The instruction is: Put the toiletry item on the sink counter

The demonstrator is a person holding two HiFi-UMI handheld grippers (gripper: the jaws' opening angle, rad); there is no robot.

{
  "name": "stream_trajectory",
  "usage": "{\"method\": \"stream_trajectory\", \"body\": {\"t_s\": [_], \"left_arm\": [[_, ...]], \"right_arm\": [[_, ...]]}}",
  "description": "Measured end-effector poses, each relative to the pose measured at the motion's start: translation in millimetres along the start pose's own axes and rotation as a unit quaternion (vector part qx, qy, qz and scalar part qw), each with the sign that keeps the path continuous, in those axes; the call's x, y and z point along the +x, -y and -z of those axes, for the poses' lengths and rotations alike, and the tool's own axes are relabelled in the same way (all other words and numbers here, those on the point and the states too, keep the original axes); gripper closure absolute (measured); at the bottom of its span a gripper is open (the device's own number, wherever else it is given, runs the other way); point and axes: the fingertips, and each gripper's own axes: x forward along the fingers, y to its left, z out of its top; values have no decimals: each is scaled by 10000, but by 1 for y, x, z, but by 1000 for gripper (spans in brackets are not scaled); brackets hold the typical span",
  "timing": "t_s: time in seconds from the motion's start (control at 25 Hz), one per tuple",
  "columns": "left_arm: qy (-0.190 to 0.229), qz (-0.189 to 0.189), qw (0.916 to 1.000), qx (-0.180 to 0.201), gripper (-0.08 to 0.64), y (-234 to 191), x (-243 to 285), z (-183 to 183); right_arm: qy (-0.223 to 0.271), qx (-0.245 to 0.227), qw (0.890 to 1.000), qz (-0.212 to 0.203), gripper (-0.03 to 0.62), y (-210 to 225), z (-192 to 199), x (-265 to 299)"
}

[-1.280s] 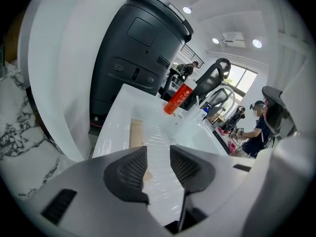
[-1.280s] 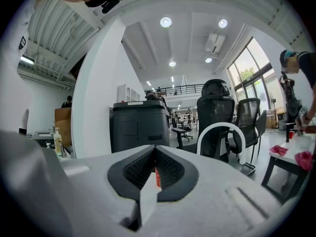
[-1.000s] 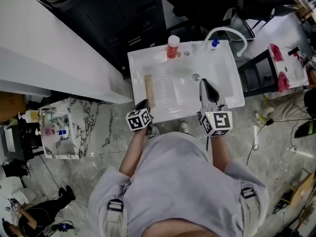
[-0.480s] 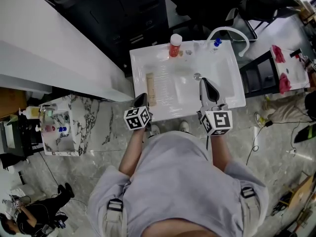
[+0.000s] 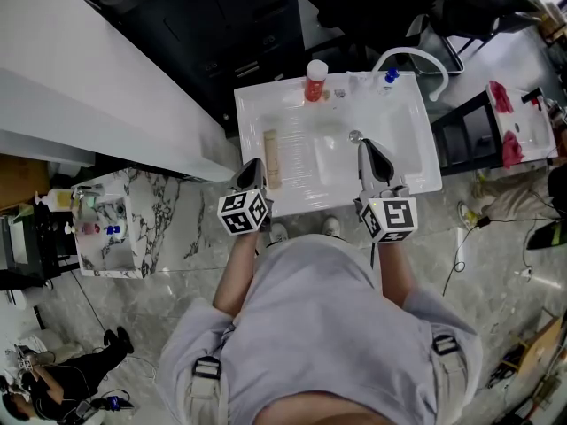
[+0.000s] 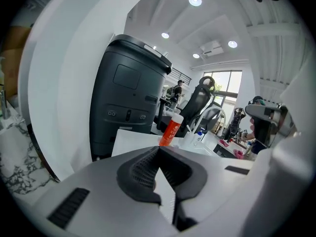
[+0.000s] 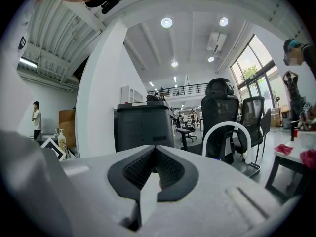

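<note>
An orange bottle with a white cap (image 5: 314,81) stands upright at the back rim of the white sink unit (image 5: 257,104); the left gripper view shows the bottle (image 6: 171,130) ahead, beyond the jaws. A flat beige item (image 5: 271,158) lies in the basin's left part. My left gripper (image 5: 252,172) hangs at the sink's front-left corner, shut and empty. My right gripper (image 5: 366,151) sits over the front right of the basin, also shut with nothing in it. The white arched faucet (image 5: 415,59) rises at the back right, with a small blue-capped bottle (image 5: 386,76) by it.
A black machine (image 5: 221,25) stands just behind the sink, and a white wall panel (image 5: 80,87) runs along the left. A small marble unit with bottles (image 5: 115,228) sits on the floor at left. A black stand (image 5: 465,131) and a white table with red cloths (image 5: 509,122) are at right.
My left gripper has edged a little forward and left at the sink's front-left corner. The right gripper has stayed where it was.
</note>
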Motion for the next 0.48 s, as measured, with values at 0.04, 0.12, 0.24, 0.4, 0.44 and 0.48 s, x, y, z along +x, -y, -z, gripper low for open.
{"method": "stream_trajectory", "body": {"t_s": [0.04,0.12,0.24,0.4,0.44,0.48], "left_arm": [[48,13,10000,19,554,2,-1,-4],[140,41,9999,53,554,5,-4,-11],[262,47,9996,116,554,8,-7,-21],[411,64,9991,122,555,12,-12,-34],[455,73,9989,106,555,13,-14,-37],[502,81,9987,97,555,14,-16,-40]], "right_arm": [[-1,-1,10000,4,588,0,0,0],[-4,-1,10000,13,588,1,1,0],[2,10,10000,13,588,1,1,-1],[9,5,10000,13,588,1,0,-2],[10,2,10000,16,588,1,-1,-2],[14,-1,10000,19,588,2,-1,-3]]}}
